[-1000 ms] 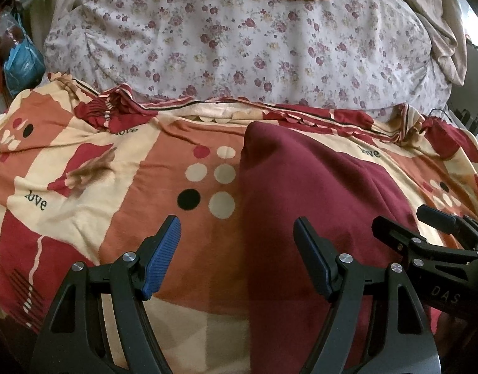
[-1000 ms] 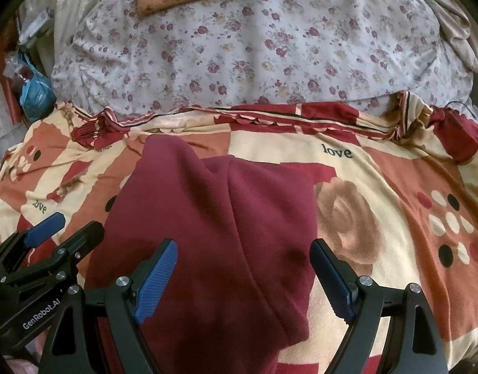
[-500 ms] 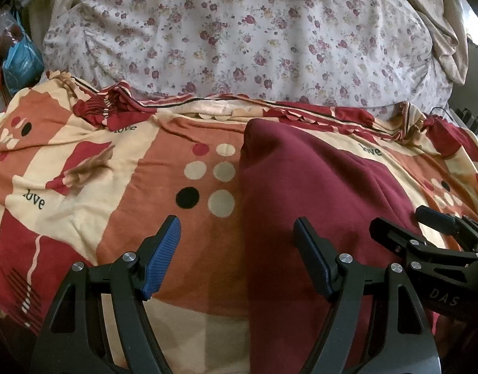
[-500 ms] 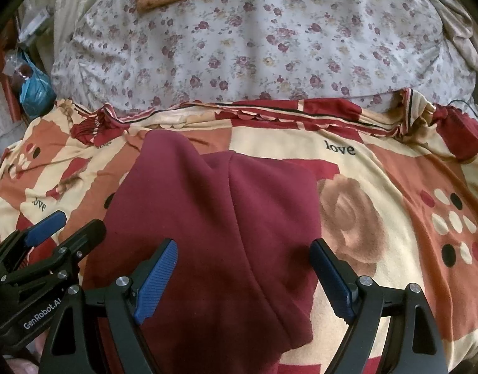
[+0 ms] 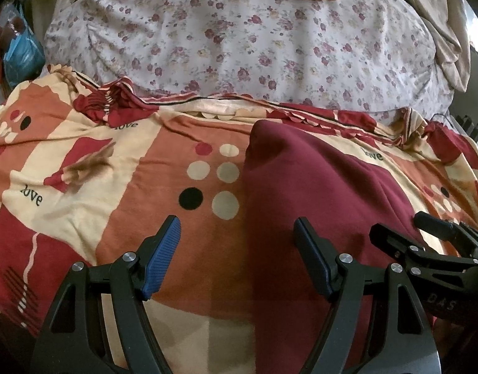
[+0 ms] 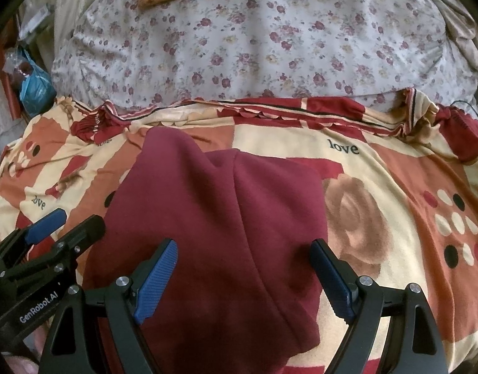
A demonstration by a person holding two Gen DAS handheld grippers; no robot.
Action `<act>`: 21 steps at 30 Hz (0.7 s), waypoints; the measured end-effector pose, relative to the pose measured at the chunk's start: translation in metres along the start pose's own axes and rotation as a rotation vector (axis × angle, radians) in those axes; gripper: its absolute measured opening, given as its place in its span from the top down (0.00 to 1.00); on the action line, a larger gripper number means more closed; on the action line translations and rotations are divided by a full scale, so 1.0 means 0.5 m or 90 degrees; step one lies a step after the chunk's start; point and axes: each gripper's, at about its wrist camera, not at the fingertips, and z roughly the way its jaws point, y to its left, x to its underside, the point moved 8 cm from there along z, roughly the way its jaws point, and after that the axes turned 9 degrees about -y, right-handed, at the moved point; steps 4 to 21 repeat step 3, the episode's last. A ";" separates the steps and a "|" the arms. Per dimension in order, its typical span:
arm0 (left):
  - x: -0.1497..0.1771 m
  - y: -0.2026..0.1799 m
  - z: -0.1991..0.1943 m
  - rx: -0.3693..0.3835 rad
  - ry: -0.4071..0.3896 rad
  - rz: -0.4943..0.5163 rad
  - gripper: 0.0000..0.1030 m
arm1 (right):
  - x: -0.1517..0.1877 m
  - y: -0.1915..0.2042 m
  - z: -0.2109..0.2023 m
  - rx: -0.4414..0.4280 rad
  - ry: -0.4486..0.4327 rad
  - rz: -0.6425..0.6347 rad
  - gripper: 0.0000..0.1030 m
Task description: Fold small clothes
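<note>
Maroon fleece garment (image 6: 214, 233) on patterned red-orange "love" blanket (image 5: 83, 171); floral white quilt (image 5: 239, 46) behind. Left gripper (image 5: 237, 255), right gripper (image 6: 243, 275): jaws apart, empty.

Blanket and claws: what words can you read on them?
"love": blanket, printed near, again at left.
"love": blanket in the left view, also.
"GenRobot.AI": left claw, on its body.
"DAS": right claw, on its body; the rest is hidden.

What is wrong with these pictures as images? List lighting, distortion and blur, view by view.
Left wrist view: fisheye bends the floral quilt into a dome; corners black; the maroon garment is dim near the lens. Right wrist view: same curving; daylight brightens the patterned blanket; the foreground is shadowed, mildly soft.
</note>
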 end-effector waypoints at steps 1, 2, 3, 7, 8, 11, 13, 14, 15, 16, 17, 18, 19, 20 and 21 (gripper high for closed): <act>-0.001 0.003 0.000 0.000 0.000 -0.001 0.27 | 0.000 0.000 0.001 0.000 0.000 0.000 0.18; -0.002 0.008 0.001 -0.001 0.000 -0.003 0.27 | 0.000 -0.001 0.002 -0.001 0.001 -0.001 0.18; -0.002 0.013 0.003 -0.003 0.002 -0.004 0.27 | 0.000 -0.002 0.002 -0.001 0.001 -0.001 0.18; -0.002 0.013 0.003 -0.003 0.002 -0.004 0.27 | 0.000 -0.002 0.002 -0.001 0.001 -0.001 0.18; -0.002 0.013 0.003 -0.003 0.002 -0.004 0.27 | 0.000 -0.002 0.002 -0.001 0.001 -0.001 0.18; -0.002 0.013 0.003 -0.003 0.002 -0.004 0.27 | 0.000 -0.002 0.002 -0.001 0.001 -0.001 0.18; -0.002 0.013 0.003 -0.003 0.002 -0.004 0.27 | 0.000 -0.002 0.002 -0.001 0.001 -0.001 0.18; -0.002 0.013 0.003 -0.003 0.002 -0.004 0.27 | 0.000 -0.002 0.002 -0.001 0.001 -0.001 0.18; -0.002 0.013 0.003 -0.003 0.002 -0.004 0.27 | 0.000 -0.002 0.002 -0.001 0.001 -0.001 0.18; -0.002 0.013 0.003 -0.003 0.002 -0.004 0.27 | 0.000 -0.002 0.002 -0.001 0.001 -0.001 0.18; -0.002 0.013 0.003 -0.003 0.002 -0.004 0.27 | 0.000 -0.002 0.002 -0.001 0.001 -0.001 0.18; -0.002 0.013 0.003 -0.003 0.002 -0.004 0.27 | 0.000 -0.002 0.002 -0.001 0.001 -0.001 0.18; -0.002 0.013 0.003 -0.003 0.002 -0.004 0.27 | 0.000 -0.002 0.002 -0.001 0.001 -0.001 0.18; -0.002 0.013 0.003 -0.003 0.002 -0.004 0.27 | 0.000 -0.002 0.002 -0.001 0.001 -0.001 0.18; -0.002 0.013 0.003 -0.003 0.002 -0.004 0.27 | 0.000 -0.002 0.002 -0.001 0.001 -0.001 0.18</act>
